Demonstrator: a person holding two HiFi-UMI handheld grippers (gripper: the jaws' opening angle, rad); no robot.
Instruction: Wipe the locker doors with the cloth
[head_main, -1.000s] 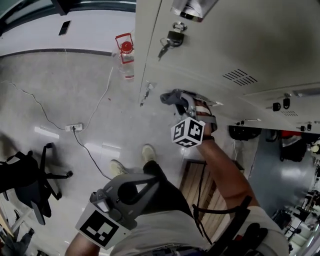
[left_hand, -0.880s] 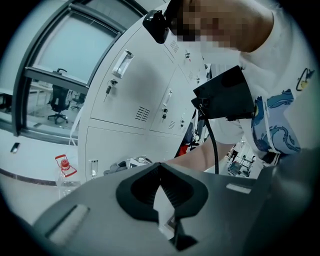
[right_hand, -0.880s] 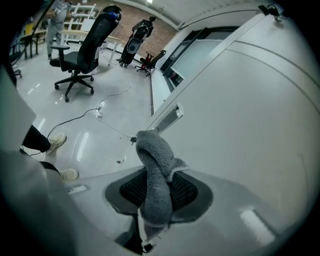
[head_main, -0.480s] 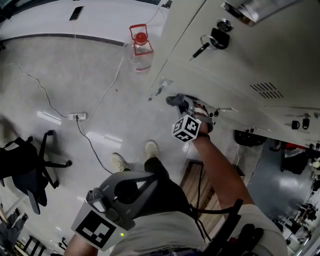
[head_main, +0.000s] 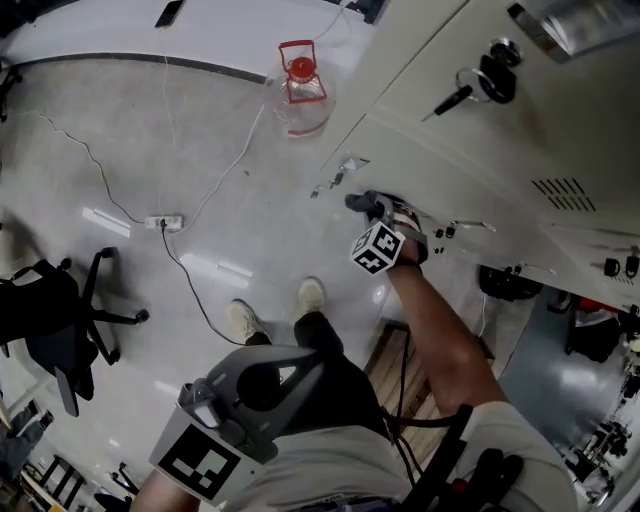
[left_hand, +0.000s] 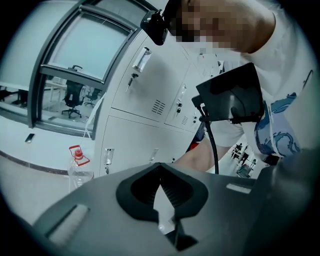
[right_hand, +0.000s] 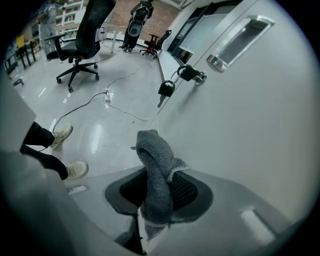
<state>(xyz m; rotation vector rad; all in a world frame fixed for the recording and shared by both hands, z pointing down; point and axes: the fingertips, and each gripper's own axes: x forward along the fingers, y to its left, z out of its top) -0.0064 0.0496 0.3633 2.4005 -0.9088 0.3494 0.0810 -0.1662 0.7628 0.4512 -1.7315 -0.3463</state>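
Observation:
A grey cloth (right_hand: 155, 165) is clamped in my right gripper (right_hand: 155, 196) and sticks up beyond the jaws. Its bunched end presses on the pale locker door (right_hand: 240, 115). In the head view the right gripper (head_main: 372, 208) holds the cloth (head_main: 366, 203) against a lower door (head_main: 470, 165), near the locker's corner edge. My left gripper (head_main: 262, 385) hangs low by the person's waist, away from the lockers. Its jaws (left_hand: 165, 200) are closed together with nothing between them.
A padlock with keys (right_hand: 166, 90) hangs from a door, and a recessed handle (right_hand: 240, 40) sits above it. A water bottle with a red cap (head_main: 302, 95) stands on the floor by the locker. A power strip (head_main: 163, 221) with cables and an office chair (head_main: 50, 330) lie left.
The right gripper has slid the cloth a little along the lower door toward the locker's corner. The head view has swung, shifting the lockers right. The left gripper stays put.

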